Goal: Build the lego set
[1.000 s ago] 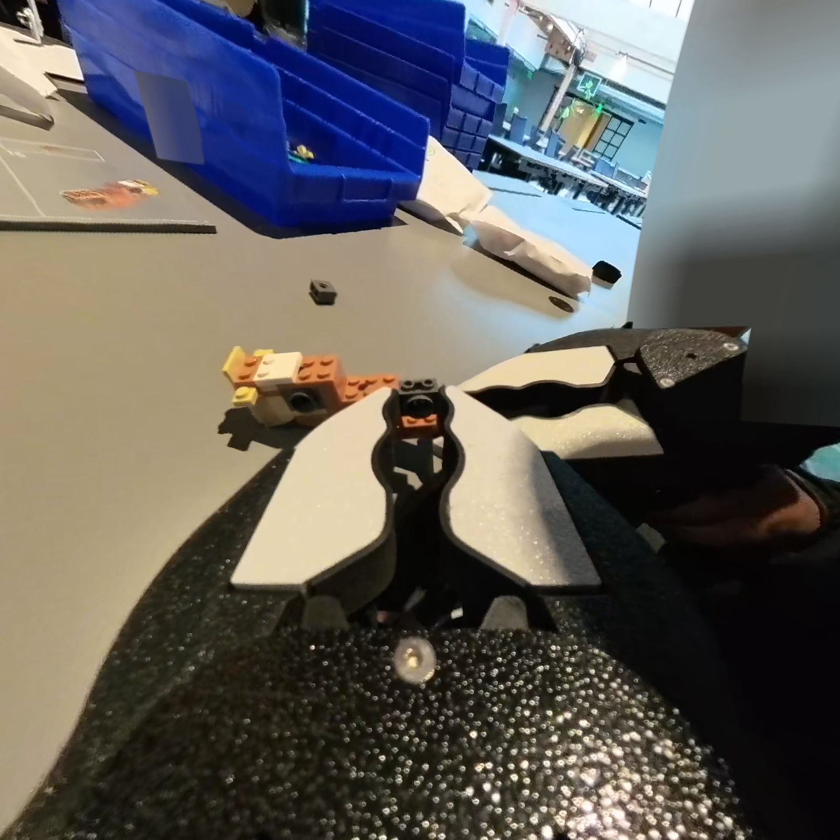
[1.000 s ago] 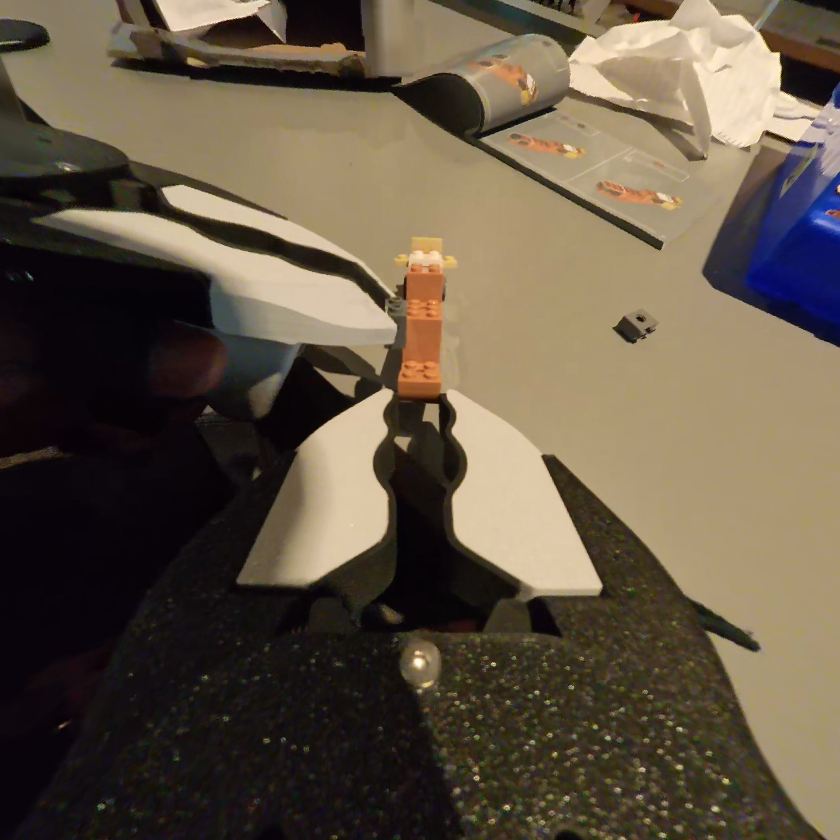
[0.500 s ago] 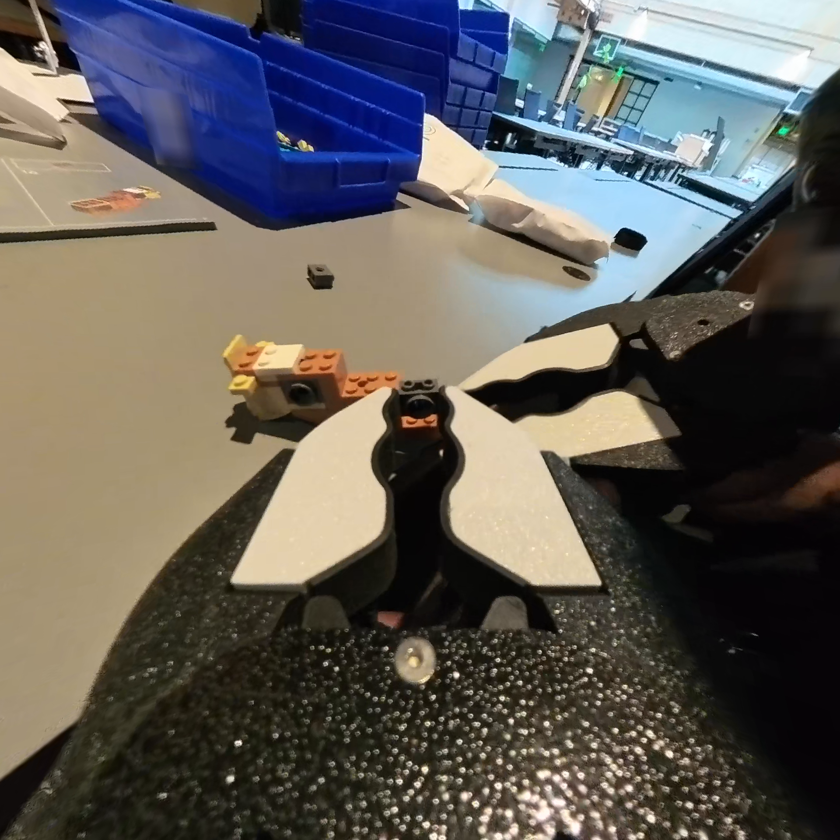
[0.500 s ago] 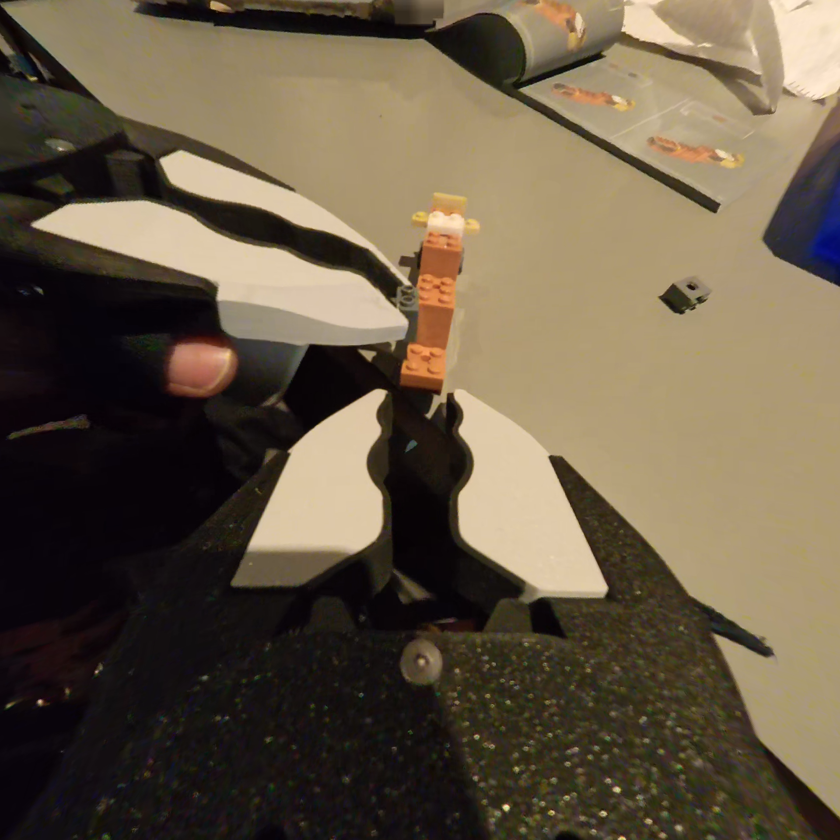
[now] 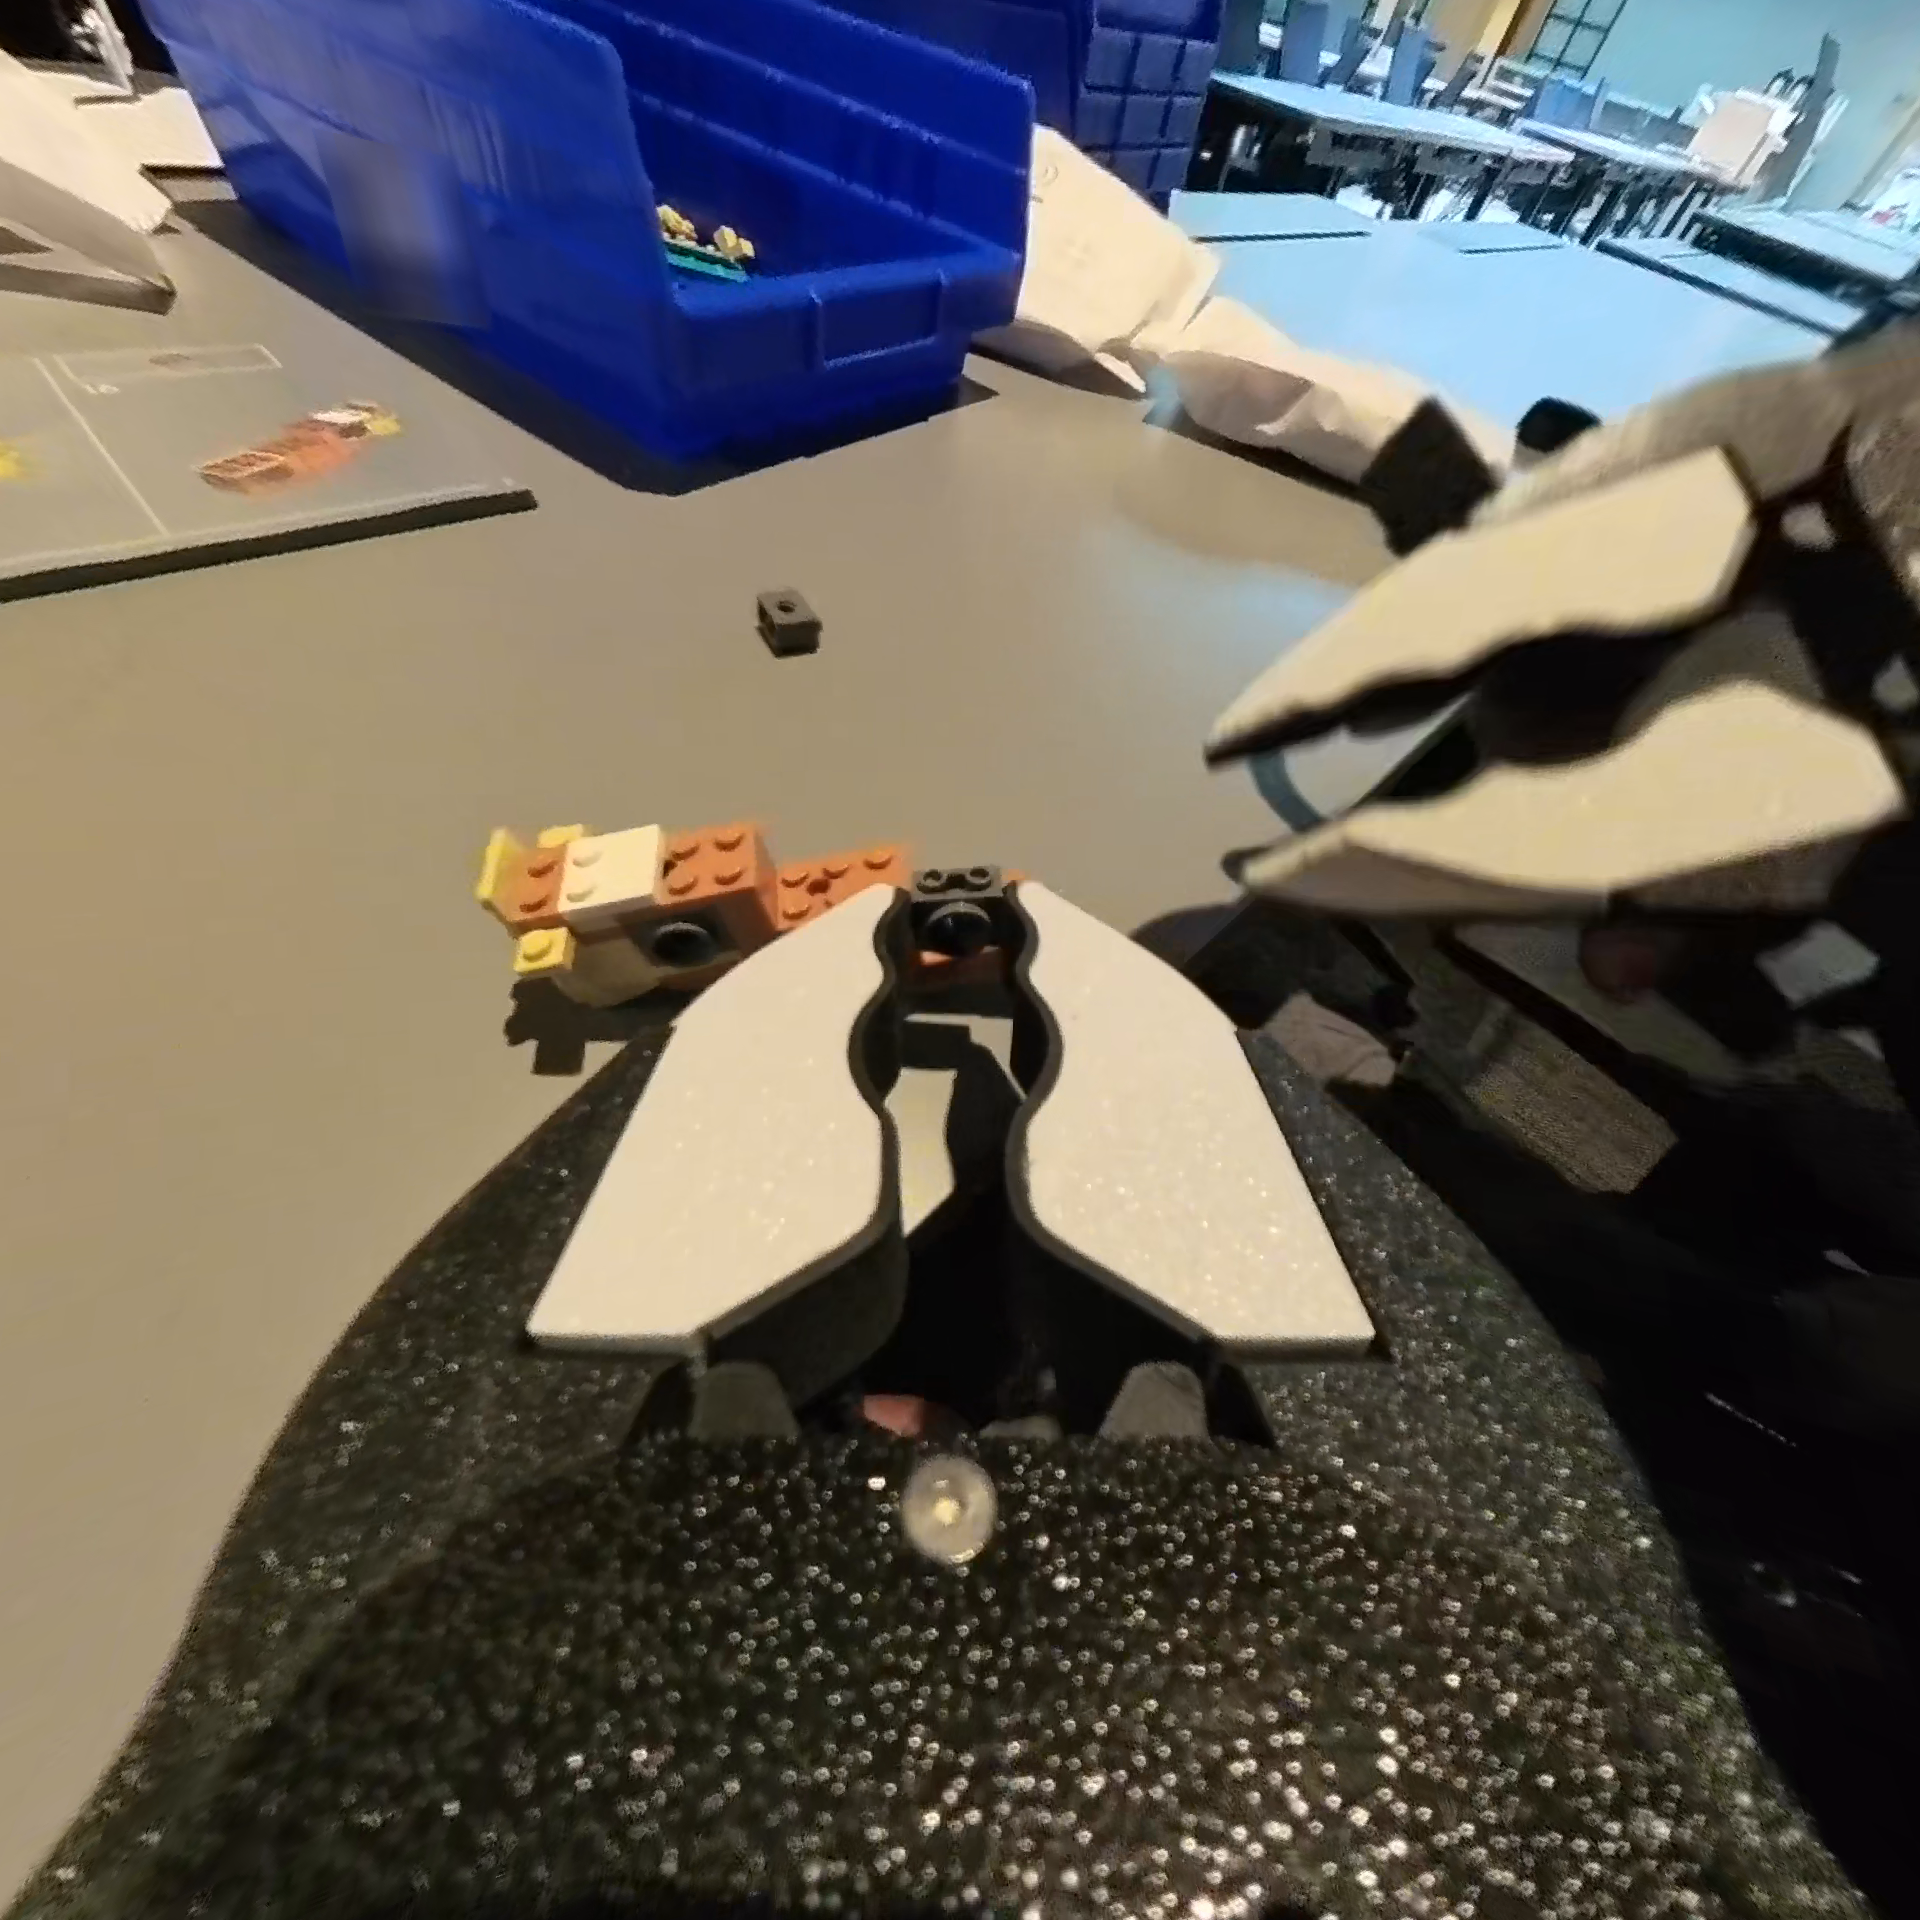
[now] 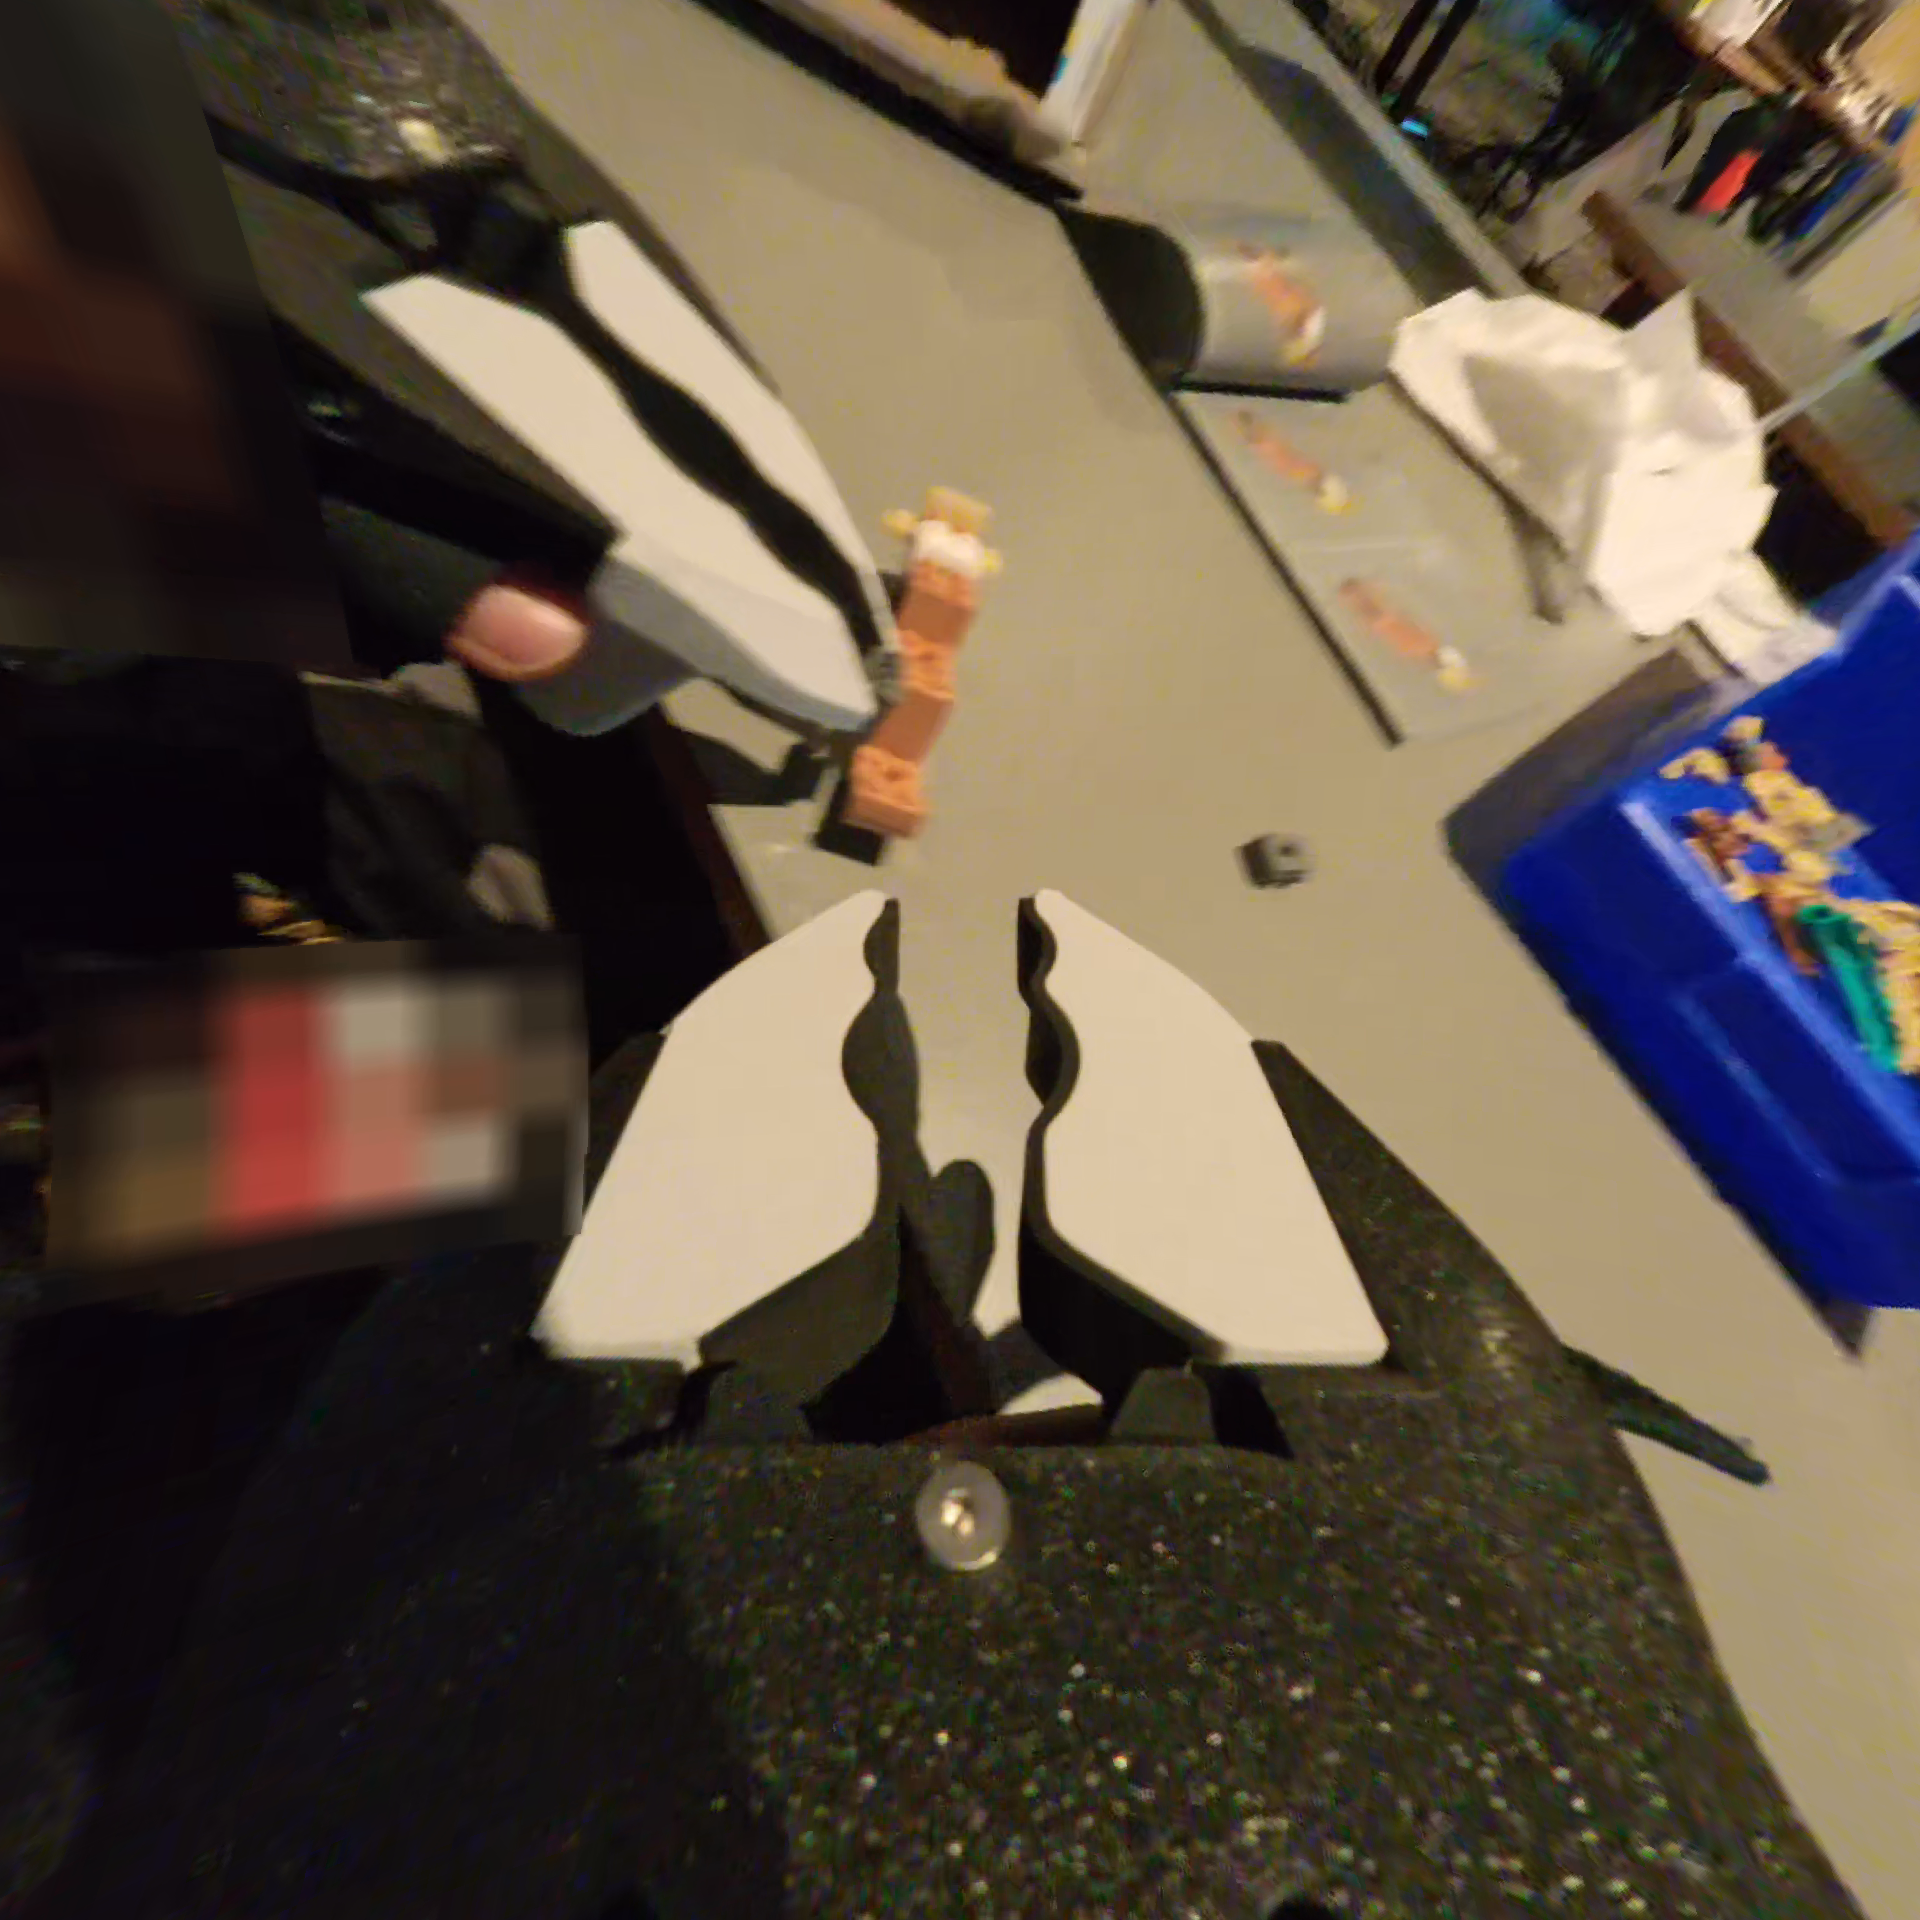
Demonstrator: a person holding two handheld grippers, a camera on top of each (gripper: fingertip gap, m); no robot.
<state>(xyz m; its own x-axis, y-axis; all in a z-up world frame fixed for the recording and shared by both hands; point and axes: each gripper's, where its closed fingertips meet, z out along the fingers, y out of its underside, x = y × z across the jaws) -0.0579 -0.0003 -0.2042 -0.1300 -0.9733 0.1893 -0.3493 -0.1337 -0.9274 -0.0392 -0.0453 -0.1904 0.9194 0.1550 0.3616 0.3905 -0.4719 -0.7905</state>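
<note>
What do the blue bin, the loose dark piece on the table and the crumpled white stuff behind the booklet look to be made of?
Blue bin: apparently rigid moulded plastic, slight sheen, ribbed walls. Loose dark piece: probably hard plastic, a small matte block with a hole on top. Crumpled white stuff: likely thin paper, judging by its sharp creases, though the blur leaves that open.

I am holding my left gripper (image 5: 956, 914): its body is showing a rough, sparkling black grain, its fingers (image 5: 727, 1132) a matt grey, finely speckled face. My right gripper (image 6: 956, 914) is showing the same finish. The lego model (image 5: 665, 904) is looking like smooth, studded plastic. The table (image 5: 260, 831) is reading as smooth matt grey, the bin (image 5: 831, 301) as glossy blue plastic, the paper (image 6: 1590, 457) as crumpled white.
</note>
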